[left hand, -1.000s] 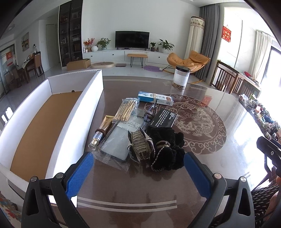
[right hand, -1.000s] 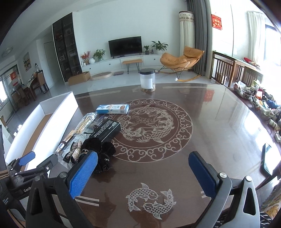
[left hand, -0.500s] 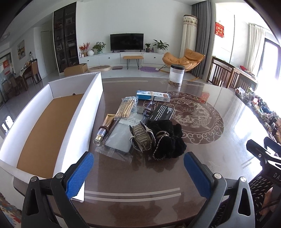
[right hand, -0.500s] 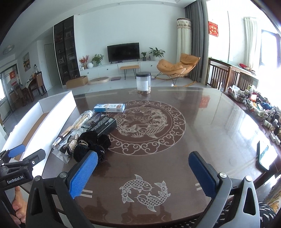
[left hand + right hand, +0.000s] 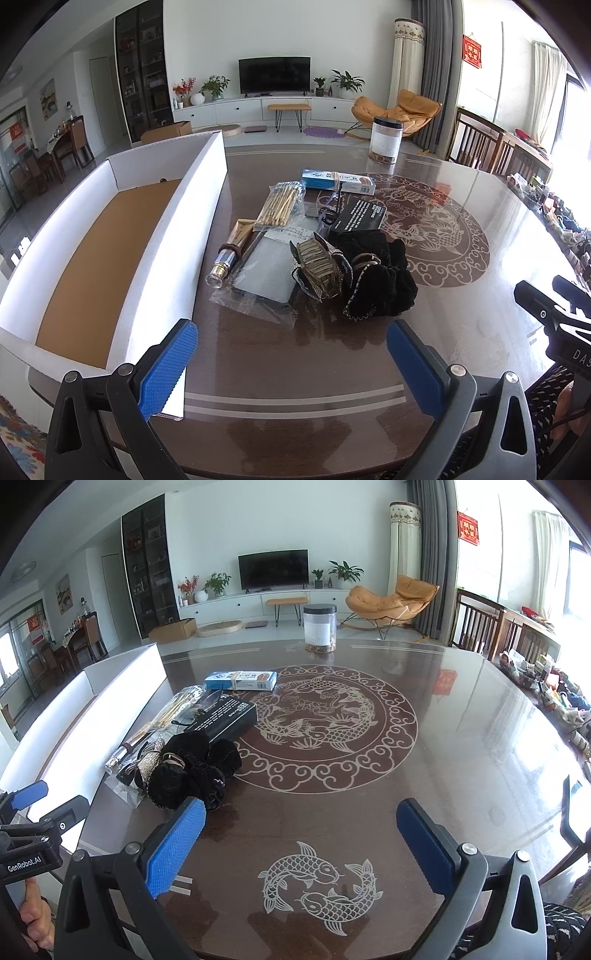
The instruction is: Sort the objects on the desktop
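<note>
A heap of small objects lies on the dark round table (image 5: 461, 302): black scrunchies (image 5: 376, 280) (image 5: 192, 771), a gold hair claw (image 5: 317, 267), a flat clear packet (image 5: 264, 284), a cosmetic tube (image 5: 231, 254), a bag of sticks (image 5: 280, 205), a black box (image 5: 358, 218) (image 5: 231, 718) and a blue-white box (image 5: 338, 181) (image 5: 242, 680). Left of the heap stands a long white tray (image 5: 199, 218) with a brown floor. My left gripper (image 5: 291, 360) hangs open near the table's front edge, short of the heap. My right gripper (image 5: 301, 840) is open over bare table, right of the scrunchies.
A clear jar with a black lid (image 5: 386, 140) (image 5: 320, 627) stands at the far side of the table. Clutter lines a sideboard (image 5: 554, 698) to the right. Wooden chairs (image 5: 480, 144) stand beyond the right rim. A person's hand (image 5: 35, 919) holds the left tool.
Both grippers have pulled back and risen slightly, so the heap looks smaller and further away. Nothing on the table has moved, and both stay open.
</note>
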`<state>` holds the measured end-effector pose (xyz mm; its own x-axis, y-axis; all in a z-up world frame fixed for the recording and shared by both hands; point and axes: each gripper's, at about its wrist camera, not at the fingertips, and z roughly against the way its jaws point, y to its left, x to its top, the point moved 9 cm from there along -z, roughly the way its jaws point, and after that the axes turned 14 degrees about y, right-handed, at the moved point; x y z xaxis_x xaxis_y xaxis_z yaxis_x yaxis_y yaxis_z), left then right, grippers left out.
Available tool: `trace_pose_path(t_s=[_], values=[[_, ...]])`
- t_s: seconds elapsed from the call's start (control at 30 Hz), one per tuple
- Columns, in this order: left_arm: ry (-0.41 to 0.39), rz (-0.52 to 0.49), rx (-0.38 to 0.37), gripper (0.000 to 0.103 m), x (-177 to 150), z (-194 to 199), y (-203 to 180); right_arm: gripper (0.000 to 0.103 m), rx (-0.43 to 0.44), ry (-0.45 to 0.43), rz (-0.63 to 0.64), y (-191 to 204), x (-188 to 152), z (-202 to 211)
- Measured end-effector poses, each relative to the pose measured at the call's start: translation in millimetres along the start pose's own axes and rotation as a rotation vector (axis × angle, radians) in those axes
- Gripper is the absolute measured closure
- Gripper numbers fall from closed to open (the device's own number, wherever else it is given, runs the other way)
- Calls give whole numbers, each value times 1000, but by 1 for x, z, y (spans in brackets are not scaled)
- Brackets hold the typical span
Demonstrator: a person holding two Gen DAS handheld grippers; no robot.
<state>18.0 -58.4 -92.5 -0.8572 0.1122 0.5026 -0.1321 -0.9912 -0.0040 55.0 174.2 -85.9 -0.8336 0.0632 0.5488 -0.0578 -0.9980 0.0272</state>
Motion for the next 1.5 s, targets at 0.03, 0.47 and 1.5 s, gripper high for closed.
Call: trace_pose_path(t_s=[0.03, 0.47, 1.5], values=[[-9, -6, 3, 0, 1, 1, -1, 0, -2, 2, 0, 0, -1, -3], [-17, -22, 64, 0, -3, -4, -11, 0, -7, 53, -75, -42, -23, -48], [196, -38, 101, 0, -4, -65, -89, 0, 17, 172, -16, -88, 6, -121]])
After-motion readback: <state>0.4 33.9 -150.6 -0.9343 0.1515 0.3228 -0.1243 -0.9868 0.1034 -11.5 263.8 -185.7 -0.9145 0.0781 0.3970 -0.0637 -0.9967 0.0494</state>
